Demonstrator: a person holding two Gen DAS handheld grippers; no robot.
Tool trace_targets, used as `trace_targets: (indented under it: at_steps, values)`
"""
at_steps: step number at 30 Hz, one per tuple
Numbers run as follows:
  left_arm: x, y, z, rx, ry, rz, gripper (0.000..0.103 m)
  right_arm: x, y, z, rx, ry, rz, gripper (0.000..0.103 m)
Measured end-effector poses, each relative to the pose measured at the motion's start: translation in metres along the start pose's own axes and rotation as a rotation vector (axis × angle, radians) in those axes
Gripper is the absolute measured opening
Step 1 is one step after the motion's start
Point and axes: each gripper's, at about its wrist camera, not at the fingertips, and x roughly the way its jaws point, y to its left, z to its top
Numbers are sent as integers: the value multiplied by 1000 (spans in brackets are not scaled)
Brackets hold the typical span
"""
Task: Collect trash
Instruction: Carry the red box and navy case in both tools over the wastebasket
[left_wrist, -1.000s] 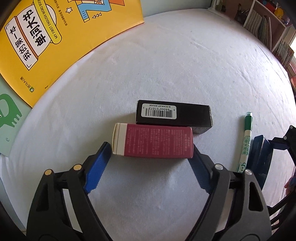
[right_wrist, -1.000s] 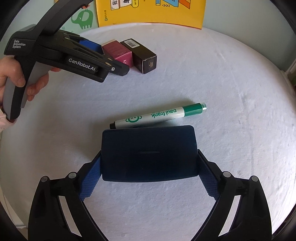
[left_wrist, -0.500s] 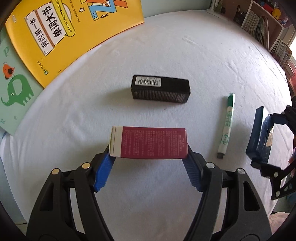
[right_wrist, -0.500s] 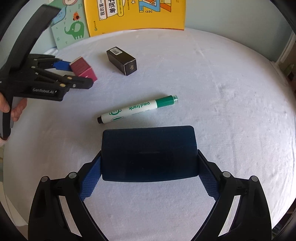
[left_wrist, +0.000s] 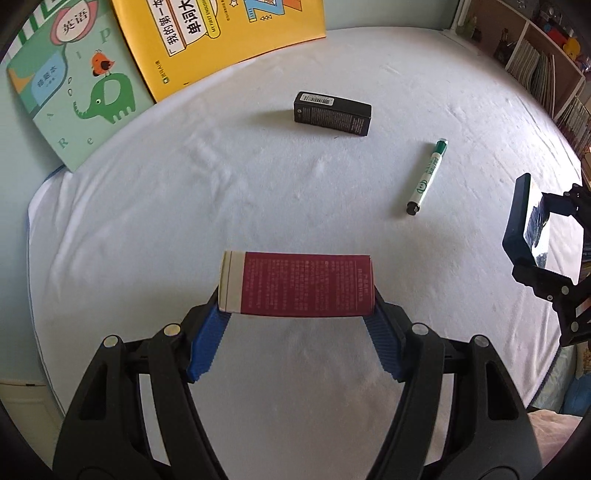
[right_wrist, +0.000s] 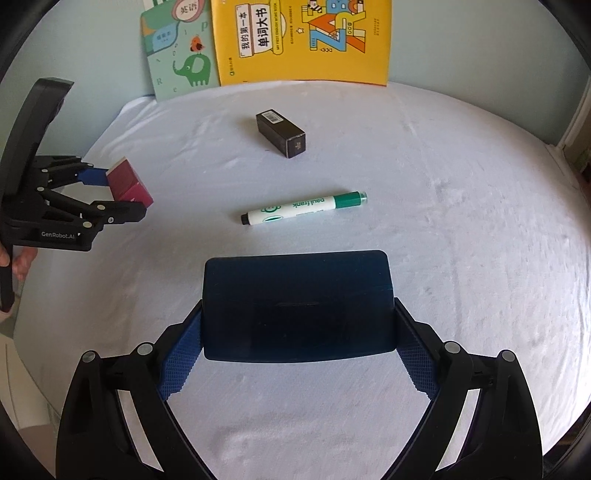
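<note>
Since earlier: left tool (left_wrist: 297, 295) lifted the dark-red cardboard box (left_wrist: 295, 284) off the white-sheeted bed (left_wrist: 221, 184), away from the black carton (left_wrist: 332, 112). Right tool (right_wrist: 297, 332) grips a dark-blue rounded case (right_wrist: 297, 306) above the bed. Green-capped white marker (right_wrist: 304, 212) lies between.

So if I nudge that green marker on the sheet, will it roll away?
Probably somewhat: the marker is round and lies flat, so a sideways nudge could roll it. The soft white sheet would likely slow it. It looks stiff and light.
</note>
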Motion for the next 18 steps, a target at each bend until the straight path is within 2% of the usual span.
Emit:
trace_targets:
  at_steps: [11, 18]
  values:
    - [-42, -10, -53, -136, -38, 80, 67, -25, 21, -3, -145, -48, 87, 92]
    - [-67, -24, -92, -241, -49, 160, 67, -40, 39, -13, -261, -76, 173, 92]
